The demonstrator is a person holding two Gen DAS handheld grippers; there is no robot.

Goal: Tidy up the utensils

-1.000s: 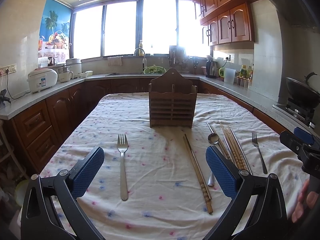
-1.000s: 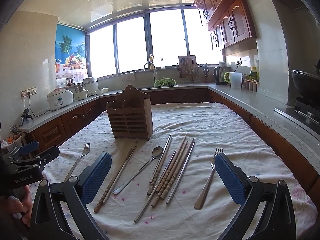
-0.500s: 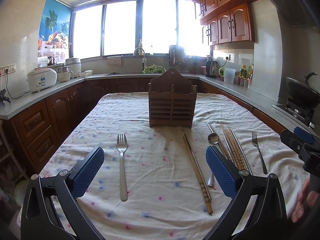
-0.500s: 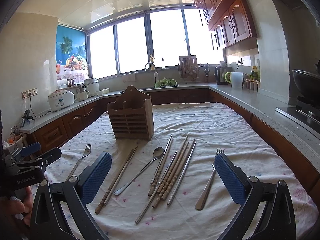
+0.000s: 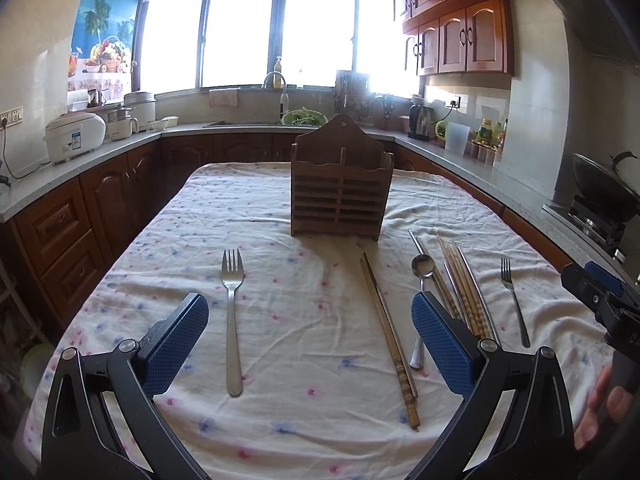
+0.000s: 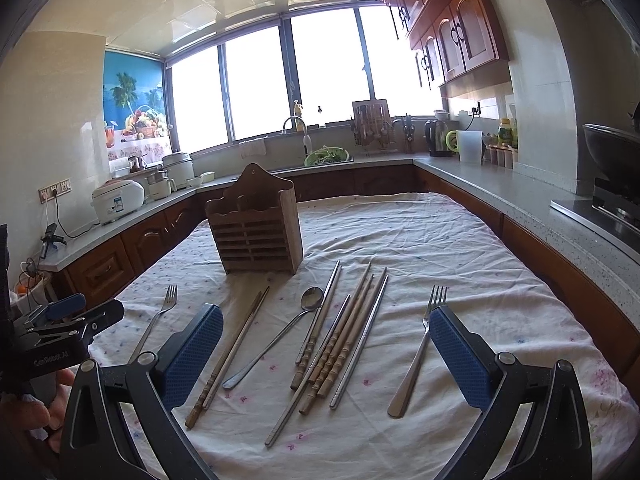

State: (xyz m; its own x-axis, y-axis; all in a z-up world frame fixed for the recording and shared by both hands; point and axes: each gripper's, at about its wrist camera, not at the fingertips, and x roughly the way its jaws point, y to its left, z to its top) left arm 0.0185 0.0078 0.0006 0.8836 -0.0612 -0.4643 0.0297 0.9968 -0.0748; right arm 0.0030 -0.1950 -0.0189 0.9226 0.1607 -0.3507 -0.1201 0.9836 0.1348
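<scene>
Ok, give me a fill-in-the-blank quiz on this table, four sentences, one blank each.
1. The wooden holder stands ____ of utensils.
2. The number of forks on the cloth is ____.
3. Between the chopstick pair and the chopstick pile lies one ____.
4. Both grippers' jaws are ____.

Missing words: empty; two; spoon; open

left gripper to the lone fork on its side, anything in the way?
Nothing visible. The left gripper is open above the cloth, and the fork lies alone between its fingers' line of sight; the wooden chopstick pair lies apart to the right.
</scene>
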